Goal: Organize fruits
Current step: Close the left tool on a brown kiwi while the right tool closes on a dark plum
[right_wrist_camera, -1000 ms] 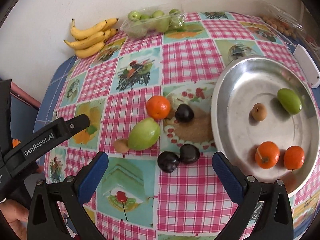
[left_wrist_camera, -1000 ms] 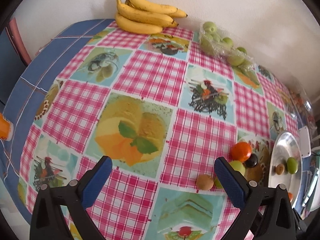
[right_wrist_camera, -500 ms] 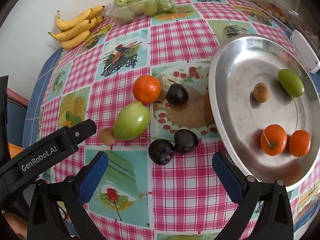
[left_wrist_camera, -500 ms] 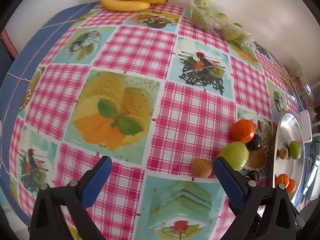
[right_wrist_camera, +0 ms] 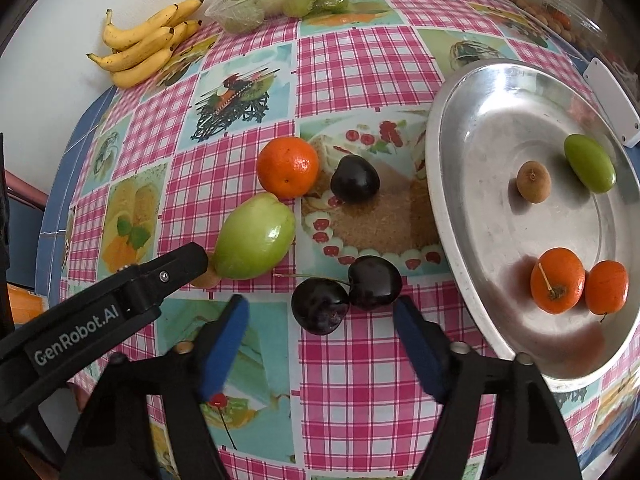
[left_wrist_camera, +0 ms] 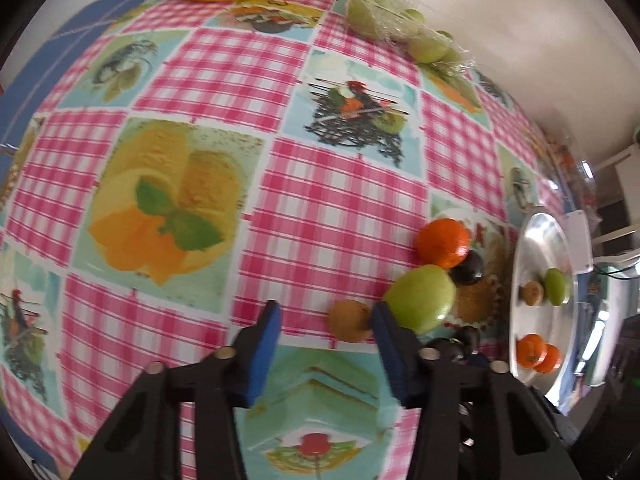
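Blue-padded left gripper and right gripper both parted, just closing, seemingly empty

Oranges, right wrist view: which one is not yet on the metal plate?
The orange on the tablecloth, beside the dark plum; the other two oranges lie in the metal plate.

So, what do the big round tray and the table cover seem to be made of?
The tray looks like polished metal, probably steel or aluminium: it is silvery and mirrors the fruit lying in it. The table cover seems to be wipeable plastic or oilcloth, since the printed checks and food pictures look smooth with a faint sheen, though plain cloth cannot be ruled out.
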The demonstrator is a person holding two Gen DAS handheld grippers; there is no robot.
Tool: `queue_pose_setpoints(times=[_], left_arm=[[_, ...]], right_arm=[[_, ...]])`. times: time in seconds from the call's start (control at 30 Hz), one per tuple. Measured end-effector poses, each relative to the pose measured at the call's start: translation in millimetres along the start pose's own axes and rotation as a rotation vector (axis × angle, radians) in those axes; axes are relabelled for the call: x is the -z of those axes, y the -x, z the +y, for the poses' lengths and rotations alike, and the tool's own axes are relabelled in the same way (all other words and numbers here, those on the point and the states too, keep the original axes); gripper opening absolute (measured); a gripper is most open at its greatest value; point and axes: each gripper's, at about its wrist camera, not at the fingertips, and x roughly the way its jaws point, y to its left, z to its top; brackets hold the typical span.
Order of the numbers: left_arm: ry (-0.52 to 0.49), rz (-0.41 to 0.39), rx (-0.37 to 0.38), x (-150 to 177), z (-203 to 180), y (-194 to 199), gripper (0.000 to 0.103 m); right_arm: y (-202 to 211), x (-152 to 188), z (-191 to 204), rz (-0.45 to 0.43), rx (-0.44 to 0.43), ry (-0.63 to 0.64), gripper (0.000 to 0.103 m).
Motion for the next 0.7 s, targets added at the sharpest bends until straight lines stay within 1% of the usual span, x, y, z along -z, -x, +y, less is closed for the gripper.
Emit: queue_pose_setpoints(times=[0.03, 0.2, 0.27, 0.43, 0.6, 0.7], left_arm=[[0.002, 0.004, 0.012, 0, -1, -1, 0.037], [0.005, 0.019, 0.028, 1, -2, -5, 0.027], [0.009, 0.016, 0.037, 1, -2, -5, 0.027], [0.001, 0.004, 0.032, 1, -3, -3, 0.027], [0.004, -0.006, 0.019, 0, -1, -1, 0.027], [0.013, -0.007, 0.014, 0, 1, -1, 0.027]], right_arm=[[1, 0, -1, -0.003, 0.002, 0.0, 0.07], [3, -1, -3, -0.01, 0.009, -0.004, 0.064], [3, -1, -3, -0.009, 0.02, -0.005, 0.06], [6, 0, -5, -0.014, 0.033, -0.01, 0.051], [6, 0, -7, -0.007, 0.023, -0.017, 0.05], [12, 1, -9, -0.012, 0.002, -0.026, 0.05]])
